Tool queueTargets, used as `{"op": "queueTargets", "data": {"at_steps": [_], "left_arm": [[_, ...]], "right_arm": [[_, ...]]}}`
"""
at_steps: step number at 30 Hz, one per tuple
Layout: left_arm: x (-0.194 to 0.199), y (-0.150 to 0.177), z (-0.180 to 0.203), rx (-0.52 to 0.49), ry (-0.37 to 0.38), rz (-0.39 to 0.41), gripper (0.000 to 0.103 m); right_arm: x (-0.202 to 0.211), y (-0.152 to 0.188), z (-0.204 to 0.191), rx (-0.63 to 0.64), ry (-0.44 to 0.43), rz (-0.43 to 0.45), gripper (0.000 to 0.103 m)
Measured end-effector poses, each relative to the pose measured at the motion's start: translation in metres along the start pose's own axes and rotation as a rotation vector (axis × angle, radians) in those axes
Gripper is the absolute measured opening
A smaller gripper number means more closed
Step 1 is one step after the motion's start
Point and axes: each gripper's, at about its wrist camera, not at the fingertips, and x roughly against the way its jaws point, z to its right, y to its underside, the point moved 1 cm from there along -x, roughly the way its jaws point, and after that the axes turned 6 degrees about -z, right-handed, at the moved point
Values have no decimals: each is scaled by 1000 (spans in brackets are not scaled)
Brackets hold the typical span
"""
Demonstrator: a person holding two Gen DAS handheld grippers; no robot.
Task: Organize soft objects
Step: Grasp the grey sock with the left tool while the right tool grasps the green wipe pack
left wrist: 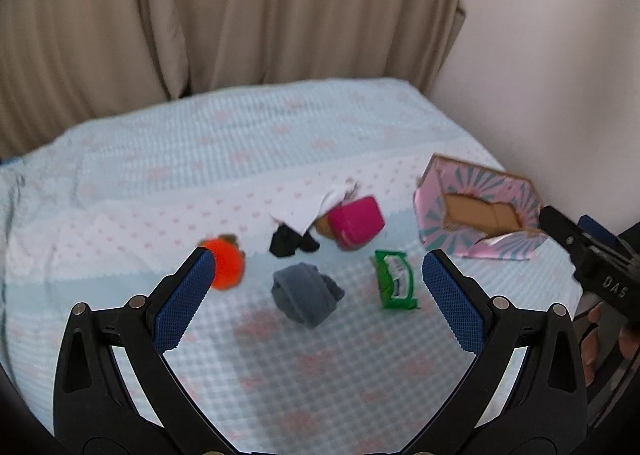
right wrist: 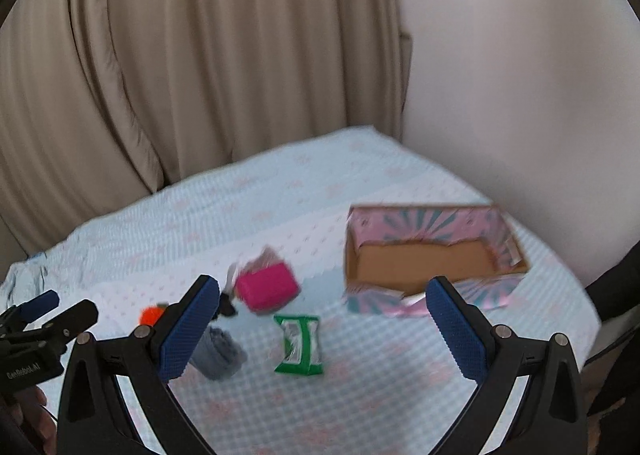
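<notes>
Hovering spread wide and empty, the left gripper (left wrist: 316, 275) and right gripper (right wrist: 322, 307) are facing the grey rolled sock (left wrist: 306, 293) at frame centre; next probably grasping it for the patterned box (right wrist: 432, 251), centre right.

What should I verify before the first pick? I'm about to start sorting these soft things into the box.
1. Left tool open and holding nothing: ok.
2. Right tool open and holding nothing: ok.
3. Pink patterned box open on top, interior seems bare: ok.
4. Grey rolled cloth lies apart from its neighbours: ok.
5. Green packet lies free between the right tool's fingers: ok.
6. Black cloth separate from the white cloth: not ok, they overlap.
</notes>
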Motion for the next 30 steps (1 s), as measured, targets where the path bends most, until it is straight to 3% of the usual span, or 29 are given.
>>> {"op": "queueTargets", "data": {"at_steps": [8,16,25,30], "left_arm": [[-110,45,-19,107,-9,-123,103],[-184,69,-24,158,-32,-166,102],[-236,70,-16,175,-39,-192,90],[-246,72,-16,173,-50,-221,73]], "right_arm": [[-103,40,-2,-24,-43,-129,103],[-185,76,-1,-35,-61,-211,103],[-246,93,3,-35,-98,-292,81],[-260,95,2,-31,-122,-325,63]]}}
